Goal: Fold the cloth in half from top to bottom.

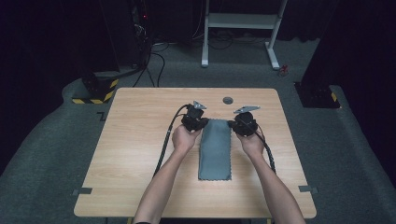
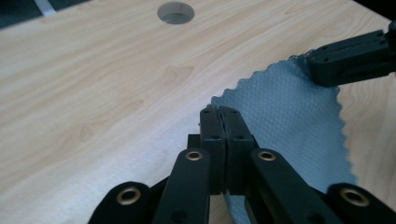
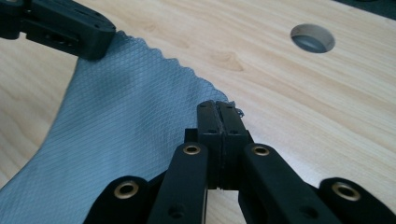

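A grey cloth (image 1: 215,151) with scalloped edges lies as a long strip down the middle of the wooden table (image 1: 135,140). My left gripper (image 1: 203,122) is shut on the cloth's far left corner, and my right gripper (image 1: 233,124) is shut on its far right corner. In the left gripper view the closed jaws (image 2: 219,114) pinch the cloth (image 2: 285,112) at its corner, with the right gripper (image 2: 350,58) beyond at the other corner. In the right gripper view the shut jaws (image 3: 217,109) hold the cloth (image 3: 121,121) edge, and the left gripper (image 3: 65,28) sits on the opposite corner.
A round hole (image 1: 228,100) in the tabletop lies just beyond the grippers, also the hole (image 2: 175,12) in the left gripper view and the hole (image 3: 312,38) in the right gripper view. A white stand (image 1: 243,21) is on the floor behind the table.
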Available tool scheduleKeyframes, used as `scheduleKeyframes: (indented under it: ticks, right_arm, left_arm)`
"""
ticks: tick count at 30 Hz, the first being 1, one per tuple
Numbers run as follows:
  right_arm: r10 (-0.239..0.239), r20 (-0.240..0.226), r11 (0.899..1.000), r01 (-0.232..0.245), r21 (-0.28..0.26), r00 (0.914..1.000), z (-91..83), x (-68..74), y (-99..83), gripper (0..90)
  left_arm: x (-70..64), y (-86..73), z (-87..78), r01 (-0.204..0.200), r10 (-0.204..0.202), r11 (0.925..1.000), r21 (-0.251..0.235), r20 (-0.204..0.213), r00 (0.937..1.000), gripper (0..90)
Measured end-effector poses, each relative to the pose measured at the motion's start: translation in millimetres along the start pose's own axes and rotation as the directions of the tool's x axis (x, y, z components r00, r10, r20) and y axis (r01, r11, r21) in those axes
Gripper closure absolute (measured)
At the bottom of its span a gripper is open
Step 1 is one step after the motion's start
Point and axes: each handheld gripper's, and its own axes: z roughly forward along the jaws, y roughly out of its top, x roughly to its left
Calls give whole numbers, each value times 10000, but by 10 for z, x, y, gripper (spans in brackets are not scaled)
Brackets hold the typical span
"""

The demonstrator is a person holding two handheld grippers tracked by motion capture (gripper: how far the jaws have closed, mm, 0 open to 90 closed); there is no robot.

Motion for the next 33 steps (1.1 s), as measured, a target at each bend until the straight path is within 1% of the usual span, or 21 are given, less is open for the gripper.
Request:
scheduleKeyframes:
  ticks: [1, 2, 3, 4, 5, 6, 8, 11, 13, 15, 16, 17, 19, 20, 23, 24, 26, 30, 33]
  right_arm:
    - [-76, -11, 10000, 76, 28, 10000, 5, 11, -12, 900]
    - [-123, -68, 9999, 123, 69, 9999, 11, 29, -31, 900]
    - [-153, -73, 9998, 153, 81, 9999, 16, 39, -45, 900]
    - [-211, -139, 9997, 213, 111, 9997, 23, 57, -71, 900]
    - [-208, -144, 9997, 210, 116, 9997, 28, 68, -82, 900]
    - [-287, -177, 9995, 289, 132, 9994, 29, 73, -95, 900]
    - [-251, -270, 9996, 254, 89, 9993, 18, 86, -122, 900]
    - [-200, -392, 9998, 203, 63, 9990, 0, 94, -163, 900]
    - [-187, -477, 9998, 192, 100, 9987, -13, 99, -196, 900]
    - [-121, -590, 9999, 123, 35, 9982, -22, 109, -240, 900]
    - [-169, -632, 9999, 170, 15, 9979, -16, 114, -271, 900]
    - [-177, -664, 9998, 181, 54, 9976, -10, 120, -289, 900]
    - [-212, -682, 9996, 223, 158, 9974, 11, 128, -330, 900]
    - [-173, -727, 9997, 186, 174, 9972, 22, 127, -356, 900]
    - [-73, -812, 9998, 89, 195, 9967, 25, 120, -404, 900]
    - [-76, -811, 9998, 93, 203, 9967, 22, 118, -420, 900]
    - [-122, -838, 9997, 141, 223, 9964, 15, 118, -436, 900]
    - [-158, -915, 9997, 174, 171, 9957, -18, 131, -466, 900]
    - [-182, -971, 9997, 197, 144, 9951, -39, 149, -488, 900]
  left_arm:
    - [-8, -24, 6, 84, -84, 10000, -12, -23, 10000, 886]
    - [-3, -38, 7, -30, 30, 10000, -22, -98, 9999, 886]
    - [-12, -66, 26, 121, -121, 9999, 26, 90, 9999, 886]
    - [-16, -78, 31, 115, -115, 9999, 41, 98, 9999, 885]
    - [-9, -91, 31, -4, 4, 10000, 54, 73, 10000, 885]
    - [-17, -105, 32, 131, -131, 9999, 22, 202, 9997, 885]
    - [-27, -122, 14, 104, -105, 9999, 38, 361, 9993, 885]
    - [-59, -143, -13, -179, 177, 9998, 58, 384, 9991, 885]
    - [-94, -175, -12, -422, 413, 9987, 277, 346, 9985, 885]
    - [-139, -228, 0, -628, 612, 9972, 396, 403, 9973, 886]
    - [-152, -244, 4, -673, 654, 9967, 450, 422, 9970, 886]
    - [-162, -268, 8, -813, 790, 9953, 518, 439, 9959, 886]
    - [-163, -299, 13, -866, 836, 9945, 581, 533, 9951, 886]
    - [-159, -318, 9, -858, 824, 9946, 577, 595, 9948, 886]
    - [-139, -382, -16, -631, 592, 9968, 486, 779, 9952, 886]
    - [-132, -392, -22, -679, 636, 9963, 536, 788, 9949, 886]
    - [-125, -424, -35, -608, 565, 9968, 524, 801, 9952, 886]
    - [-118, -468, -65, -455, 418, 9983, 352, 980, 9943, 886]
    - [-131, -499, -80, -486, 450, 9983, 336, 1017, 9938, 886]
